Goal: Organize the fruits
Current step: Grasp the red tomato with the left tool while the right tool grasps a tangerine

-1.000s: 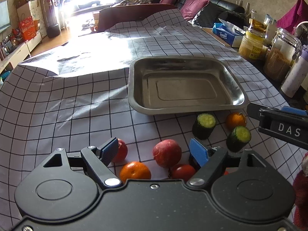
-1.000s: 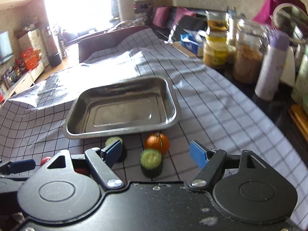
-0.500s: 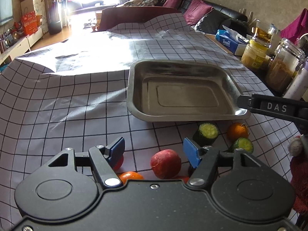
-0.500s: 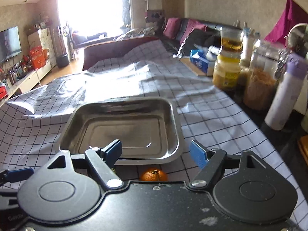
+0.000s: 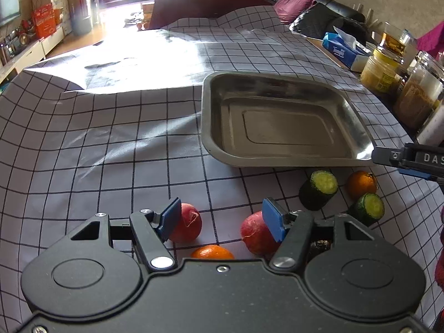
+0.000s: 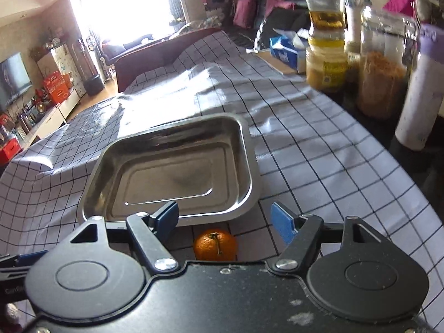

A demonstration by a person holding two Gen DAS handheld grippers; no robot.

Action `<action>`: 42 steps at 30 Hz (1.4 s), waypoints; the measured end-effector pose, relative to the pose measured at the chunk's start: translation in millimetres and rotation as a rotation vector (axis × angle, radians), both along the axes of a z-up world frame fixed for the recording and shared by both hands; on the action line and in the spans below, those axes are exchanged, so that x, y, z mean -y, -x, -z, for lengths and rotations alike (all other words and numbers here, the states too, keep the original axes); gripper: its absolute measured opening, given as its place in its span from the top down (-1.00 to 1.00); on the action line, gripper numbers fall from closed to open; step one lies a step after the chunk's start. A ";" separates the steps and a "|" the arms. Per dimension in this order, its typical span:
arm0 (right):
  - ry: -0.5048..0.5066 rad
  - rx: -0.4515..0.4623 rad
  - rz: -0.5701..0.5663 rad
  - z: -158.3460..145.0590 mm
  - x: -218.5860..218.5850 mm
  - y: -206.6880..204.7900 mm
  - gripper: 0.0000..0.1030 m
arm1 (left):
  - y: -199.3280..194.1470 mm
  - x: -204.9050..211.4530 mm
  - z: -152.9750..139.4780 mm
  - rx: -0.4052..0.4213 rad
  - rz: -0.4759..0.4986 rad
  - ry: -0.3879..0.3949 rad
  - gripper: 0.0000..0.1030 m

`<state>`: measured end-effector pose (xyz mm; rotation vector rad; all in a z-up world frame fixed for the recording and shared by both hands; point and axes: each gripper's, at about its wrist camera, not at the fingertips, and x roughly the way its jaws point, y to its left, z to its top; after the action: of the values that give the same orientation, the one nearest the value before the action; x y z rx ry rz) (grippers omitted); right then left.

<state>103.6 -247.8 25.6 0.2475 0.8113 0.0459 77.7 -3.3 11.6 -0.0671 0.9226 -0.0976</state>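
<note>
An empty steel tray [image 5: 358, 138] sits on the checked tablecloth; it also shows in the right wrist view [image 6: 249, 166]. In front of it lie two red fruits [image 5: 187, 226] [image 5: 255, 236], an orange [image 5: 212, 252], a second orange [image 5: 360, 184] and two cucumber pieces [image 5: 319, 190] [image 5: 366, 209]. My left gripper [image 5: 222, 217] is open and empty, low over the red fruits and the near orange. My right gripper [image 6: 224, 217] is open and empty, above the second orange [image 6: 215, 244] at the tray's near edge; part of it shows in the left wrist view [image 5: 408, 159].
Jars [image 6: 380, 83], a honey jar [image 6: 326, 55], a white and purple bottle [image 6: 421, 97] and a blue tissue box [image 5: 344, 48] line the table's right side. The tablecloth [image 5: 111, 138] spreads left and far. A sofa with cushions stands behind.
My left gripper has moved left and lower over the red fruits. My right gripper has moved forward toward the tray, and the cucumber pieces have dropped out of its view.
</note>
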 end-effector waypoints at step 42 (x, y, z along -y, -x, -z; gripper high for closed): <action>-0.011 -0.156 -0.091 36.2 -17.5 -21.0 0.13 | -14.5 -24.6 7.0 -0.092 -0.007 0.087 -0.29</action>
<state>124.6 -230.3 -10.7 0.2262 0.9780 0.1174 92.2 21.3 4.6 -0.1563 1.0100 -0.1293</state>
